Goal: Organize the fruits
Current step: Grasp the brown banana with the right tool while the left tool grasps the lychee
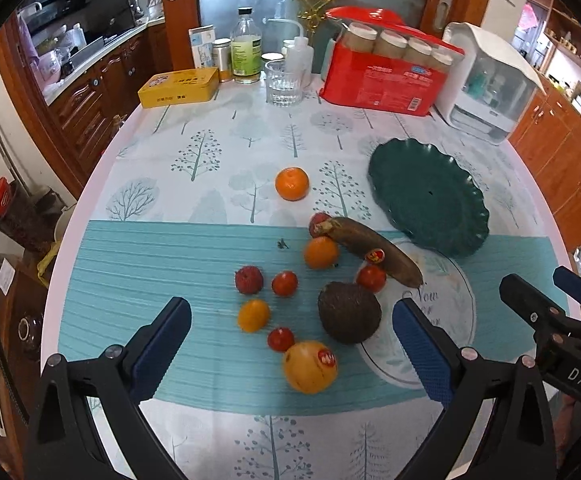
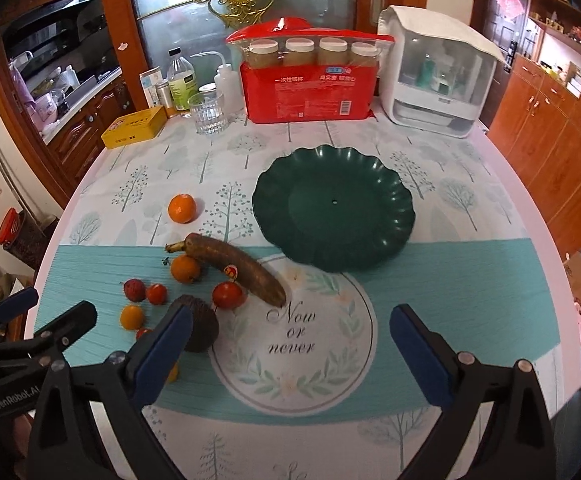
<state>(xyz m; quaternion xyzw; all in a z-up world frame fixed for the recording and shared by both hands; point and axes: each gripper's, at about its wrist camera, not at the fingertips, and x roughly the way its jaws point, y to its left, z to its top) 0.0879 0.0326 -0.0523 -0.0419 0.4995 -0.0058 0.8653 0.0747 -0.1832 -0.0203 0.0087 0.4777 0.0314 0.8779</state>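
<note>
Loose fruit lies on the table: a brown banana [image 1: 374, 250] [image 2: 236, 266], a dark avocado [image 1: 349, 312] [image 2: 198, 328], a tangerine [image 1: 291, 183] [image 2: 181, 208] set apart farther back, a large orange with a sticker [image 1: 309, 366], a lychee [image 1: 248, 279] and several small tomatoes and oranges. An empty dark green scalloped plate [image 1: 426, 196] [image 2: 332, 206] sits to their right. My left gripper [image 1: 290, 344] is open above the near fruit. My right gripper [image 2: 290, 344] is open over the round placemat print; the avocado is by its left finger.
At the back of the table stand a yellow tin [image 1: 178, 87], a glass [image 1: 283, 82], bottles [image 1: 245, 50], a red pack of paper cups [image 2: 308, 80] and a white lidded container [image 2: 436, 68]. Wooden cabinets flank both sides.
</note>
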